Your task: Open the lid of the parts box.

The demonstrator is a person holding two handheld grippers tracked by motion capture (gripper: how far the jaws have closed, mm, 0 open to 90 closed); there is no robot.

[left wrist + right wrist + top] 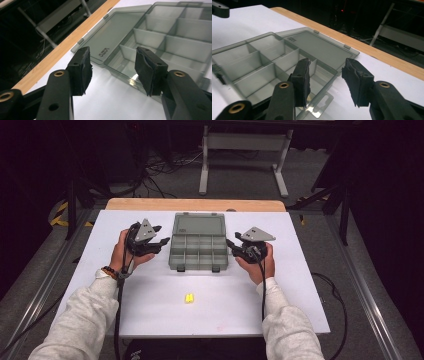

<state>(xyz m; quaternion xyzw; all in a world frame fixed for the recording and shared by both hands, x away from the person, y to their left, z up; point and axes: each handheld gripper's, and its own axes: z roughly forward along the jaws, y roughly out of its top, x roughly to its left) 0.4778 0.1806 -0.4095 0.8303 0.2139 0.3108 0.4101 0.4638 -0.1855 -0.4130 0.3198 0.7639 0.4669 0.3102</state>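
Box sits mid-surface, lid laid flat behind it, compartments apparently bare. Left gripper stands just off its left side, right gripper just off its right; in the gripper views both sets of jaws gape with nothing between the pads. Judged step: lid opened, box released on both sides. Small yellow item lies well apart, nearer the person; next move likely calls for one gripper to fetch it and load a compartment. Small embossed wording on the lid is too small to read
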